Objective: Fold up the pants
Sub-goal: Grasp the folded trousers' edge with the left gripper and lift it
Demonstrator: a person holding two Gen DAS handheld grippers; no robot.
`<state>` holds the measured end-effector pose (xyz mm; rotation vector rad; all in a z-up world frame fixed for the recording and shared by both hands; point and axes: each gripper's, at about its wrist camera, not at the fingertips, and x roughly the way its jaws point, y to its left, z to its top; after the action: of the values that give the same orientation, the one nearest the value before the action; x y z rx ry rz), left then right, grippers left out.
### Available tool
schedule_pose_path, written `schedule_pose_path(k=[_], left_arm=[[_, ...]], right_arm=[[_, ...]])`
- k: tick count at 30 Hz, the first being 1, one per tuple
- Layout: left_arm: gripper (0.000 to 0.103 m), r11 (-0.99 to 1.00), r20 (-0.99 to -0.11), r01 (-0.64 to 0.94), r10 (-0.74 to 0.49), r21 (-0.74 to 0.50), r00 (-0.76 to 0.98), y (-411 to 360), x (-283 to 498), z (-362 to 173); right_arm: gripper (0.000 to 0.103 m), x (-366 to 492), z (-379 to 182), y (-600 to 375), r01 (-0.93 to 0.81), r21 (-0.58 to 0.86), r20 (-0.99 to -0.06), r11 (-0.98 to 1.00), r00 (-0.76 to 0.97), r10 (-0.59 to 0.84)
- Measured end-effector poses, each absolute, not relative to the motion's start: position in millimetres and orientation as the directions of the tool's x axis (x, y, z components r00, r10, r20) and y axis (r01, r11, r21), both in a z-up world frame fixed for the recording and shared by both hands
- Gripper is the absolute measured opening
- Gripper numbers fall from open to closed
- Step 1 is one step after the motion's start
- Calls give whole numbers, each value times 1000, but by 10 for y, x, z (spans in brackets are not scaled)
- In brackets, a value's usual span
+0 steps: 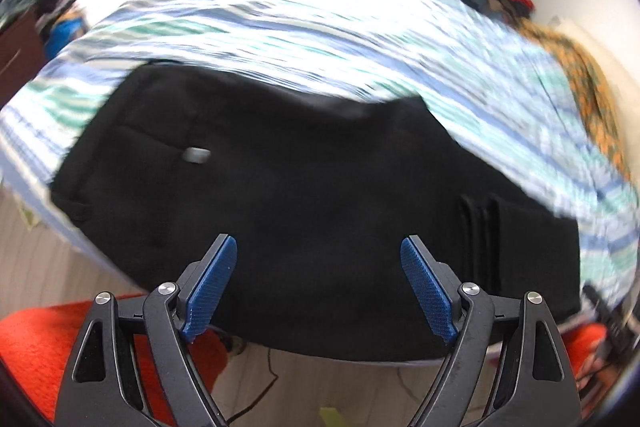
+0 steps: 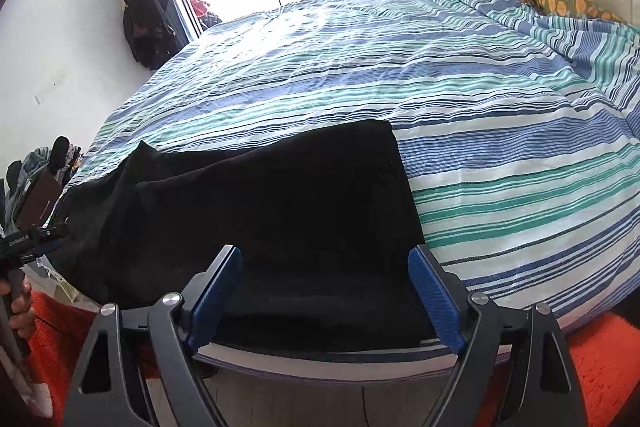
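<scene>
Left claw (image 1: 319,291) spread wide, nothing between the blue pads (image 1: 212,291), poised just off the near edge of the black pants (image 1: 280,187); right claw (image 2: 326,297) likewise spread and empty, framing the near hem end of the same garment (image 2: 260,211). Pants lying flat along the near edge of the bed (image 2: 440,99), on the striped cover, waist and pocket button (image 1: 196,155) toward the left side, one leg apparently laid over the other, though the dark cloth hides the layers.

Probably about to take hold for the next fold; best to bring each claw low, slide one pad under all layers at the near edge, and close only once the full thickness sits between the pads; worth lifting both ends level, to keep the hem square; left view blurred, so exact edge position uncertain.
</scene>
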<state>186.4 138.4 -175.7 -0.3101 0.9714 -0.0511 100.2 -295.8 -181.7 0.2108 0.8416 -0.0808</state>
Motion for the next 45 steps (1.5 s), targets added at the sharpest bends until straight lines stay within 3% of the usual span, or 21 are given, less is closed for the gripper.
schedule_pose_path(k=[6,12,14,15,16,24,28,31,32,34,35,38,40,45], left_arm=[[86,809,-818,-443,-78,-385,570,2452,1597,-1760],[80,684,-851,-564,-165,-463,498,3109,1561,-1928],[62,697,-846,-527,-225,-486,482,3146,1657,-1995],[35,712,-850,-510,-240,-483,470,3130,1699,-2031],[18,723,-854,-501,-244,-476,459,3095,1738,-2041],[16,733,-812,-451,-236,-509,533,3125,1755,-1919],[16,783,-842,-432,-207,-448,498,3113,1841,-2058],[19,717,-808,-460,-248,-524,534,3230,1766,-2105],[22,692,-787,-463,-253,-554,563,3277,1700,-2073],[45,663,-758,-471,-234,-582,608,3349,1565,-1996],[48,649,-747,-477,-222,-593,627,3381,1500,-1980],[46,624,-738,-472,-268,-623,620,3400,1493,-2085],[39,626,-746,-473,-284,-620,602,3333,1538,-2175],[40,604,-746,-484,-310,-633,589,3221,1687,-2394]], right_arm=[[85,1013,-1819,-2857,112,126,-746,986,666,19],[85,1006,-1820,-2804,89,118,-743,989,669,29],[85,1016,-1831,-2808,88,123,-743,989,668,33],[85,1020,-1836,-2812,89,126,-744,988,667,35],[85,1021,-1839,-2819,91,128,-745,988,666,35],[85,989,-1843,-2870,111,130,-748,985,663,24],[85,1012,-1872,-2867,114,133,-756,985,654,26],[85,1007,-1857,-2826,99,123,-754,987,656,28],[85,1002,-1854,-2804,92,116,-753,989,657,27],[85,1002,-1855,-2777,82,106,-753,991,657,27],[85,1004,-1861,-2772,80,105,-754,991,656,28],[85,1013,-1876,-2779,84,112,-758,990,652,31],[85,1009,-1872,-2786,89,116,-757,989,653,30],[85,1008,-1885,-2833,106,127,-761,986,648,29]])
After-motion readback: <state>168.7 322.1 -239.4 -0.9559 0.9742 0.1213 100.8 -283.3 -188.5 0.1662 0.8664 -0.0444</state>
